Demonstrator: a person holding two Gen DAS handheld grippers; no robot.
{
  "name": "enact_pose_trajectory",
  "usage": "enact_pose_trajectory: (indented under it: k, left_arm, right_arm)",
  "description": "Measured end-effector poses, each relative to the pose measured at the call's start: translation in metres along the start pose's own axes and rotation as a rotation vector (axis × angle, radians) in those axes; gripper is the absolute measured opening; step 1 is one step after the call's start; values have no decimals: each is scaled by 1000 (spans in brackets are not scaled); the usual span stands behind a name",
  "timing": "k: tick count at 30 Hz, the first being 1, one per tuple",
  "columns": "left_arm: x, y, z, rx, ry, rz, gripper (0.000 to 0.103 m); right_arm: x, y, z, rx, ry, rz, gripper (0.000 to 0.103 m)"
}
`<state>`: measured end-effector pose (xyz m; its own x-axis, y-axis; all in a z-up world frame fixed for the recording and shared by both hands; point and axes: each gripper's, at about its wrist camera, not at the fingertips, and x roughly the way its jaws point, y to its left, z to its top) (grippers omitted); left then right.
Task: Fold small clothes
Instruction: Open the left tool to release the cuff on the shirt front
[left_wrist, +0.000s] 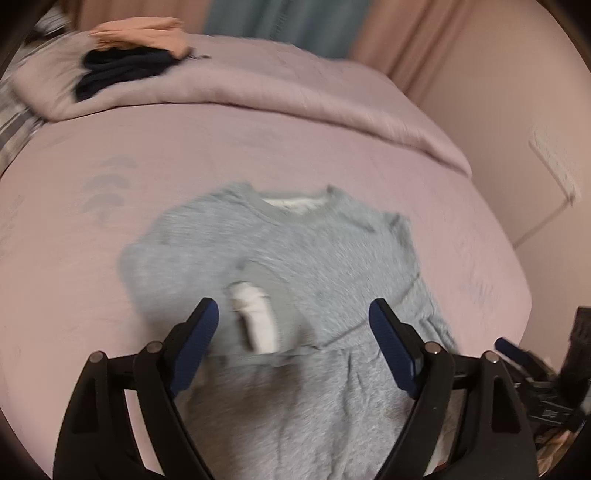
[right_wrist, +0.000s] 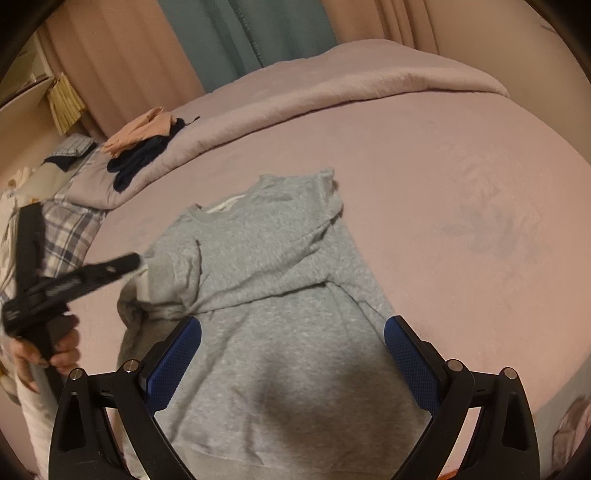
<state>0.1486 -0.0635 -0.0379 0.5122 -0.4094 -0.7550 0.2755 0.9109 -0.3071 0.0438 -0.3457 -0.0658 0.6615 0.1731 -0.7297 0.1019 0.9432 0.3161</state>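
Folding is underway on the grey top (right_wrist: 280, 280), which lies on the pink bed (right_wrist: 461, 177) with its neck toward twelve o'clock and its hem nearest the cameras. Both sleeves look tucked in across the chest already, the left one bunched at about nine o'clock of the body, showing a pale lining and a white tag (left_wrist: 255, 317).

Left gripper (left_wrist: 293, 321) hangs over that folded sleeve, jaws wide apart, nothing pinched between the blue pads; the picture is smeared, so it is on the move. In the right wrist view it shows side-on at nine o'clock, with a hand (right_wrist: 55, 354) on its handle. Right gripper (right_wrist: 293, 350) hovers over the lower body of the top, jaws also spread wide, cloth below them but not gripped.

So, by my reading, the sleeve step is done and both tools are free for the next fold. That one likely calls for taking the hem, a gripper near each bottom corner, at five and seven o'clock, and carrying it up toward the neck to halve the top. The left sleeve looks lumpy, so a quick smoothing first may keep the fold square.

Up at eleven o'clock, on the rolled duvet (left_wrist: 258, 85), a peach piece (left_wrist: 144, 35) and a dark piece (left_wrist: 118, 74) sit together.
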Motion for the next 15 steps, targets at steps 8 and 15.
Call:
enact_pose_trajectory:
  k: [8, 15]
  left_arm:
    - [-36, 82, -41, -235, -48, 236, 85]
    - [-29, 107, -76, -355, 1, 206, 78]
  right_arm:
    - [22, 55, 15, -179, 9, 12, 99]
    - [56, 127, 19, -390, 24, 52, 94]
